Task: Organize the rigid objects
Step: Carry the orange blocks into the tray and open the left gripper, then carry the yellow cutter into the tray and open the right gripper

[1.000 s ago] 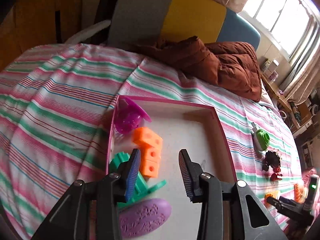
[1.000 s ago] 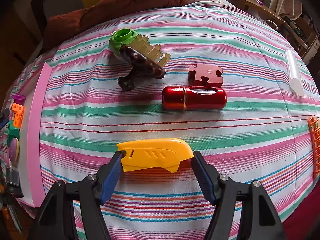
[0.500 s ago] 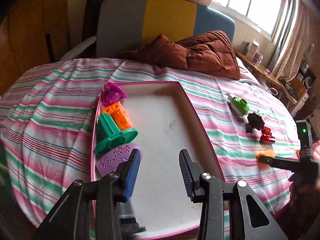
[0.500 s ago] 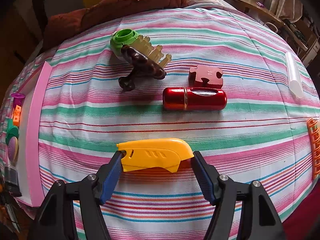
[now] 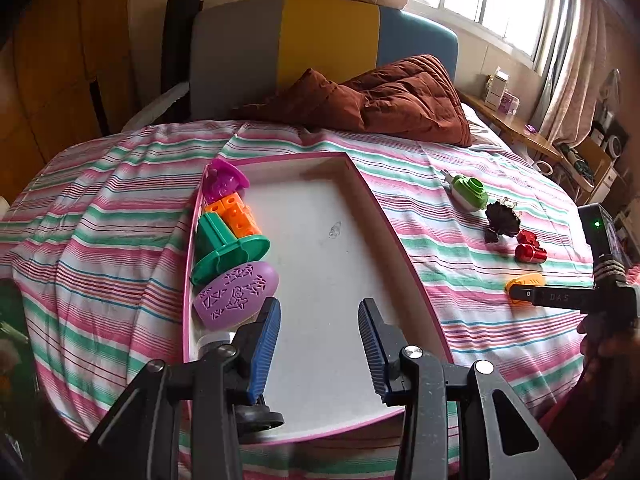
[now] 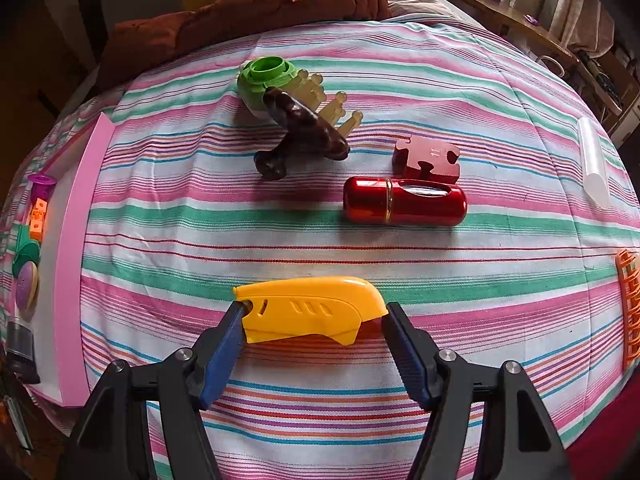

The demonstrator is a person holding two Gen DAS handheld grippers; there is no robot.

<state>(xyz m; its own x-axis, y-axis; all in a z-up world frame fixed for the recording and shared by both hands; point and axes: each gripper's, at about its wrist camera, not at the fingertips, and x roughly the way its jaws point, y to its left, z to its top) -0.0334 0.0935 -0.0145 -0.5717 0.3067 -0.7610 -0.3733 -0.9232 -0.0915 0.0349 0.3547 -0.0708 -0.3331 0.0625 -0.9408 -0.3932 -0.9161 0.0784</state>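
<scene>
- Left wrist view: the left gripper [image 5: 319, 344] hangs over the near end of a pink-rimmed tray [image 5: 404, 240], jaws apart with nothing between them. Just beyond and beside its left finger lies a purple oval stamp [image 5: 236, 295]. Farther along the same tray wall stand a green spool [image 5: 226, 246], an orange block [image 5: 239, 216] and a magenta toy [image 5: 224, 178]. A small dark-capped piece sits under that left finger, too hidden to name. The likely risk here is that a low sweep of the finger knocks the purple oval stamp or that hidden piece out of the row.
- Right wrist view: the right gripper [image 6: 314, 322] brackets a yellow plastic cutter case [image 6: 308, 308] lying flat on the striped bedsheet [image 6: 200, 208]. The left pad meets the case's narrow end. The right pad stands at its rounded end, and whether it presses cannot be told. The case is smooth, hard and tapered, so an end-to-end pinch could slip and let it drop on the way to the tray.
- Ahead of this claw and well apart wait a red metal capsule [image 6: 404, 202], a red puzzle piece [image 6: 426, 158], a dark brown toy [image 6: 304, 132] and a green cup-shaped toy [image 6: 266, 80].
</scene>
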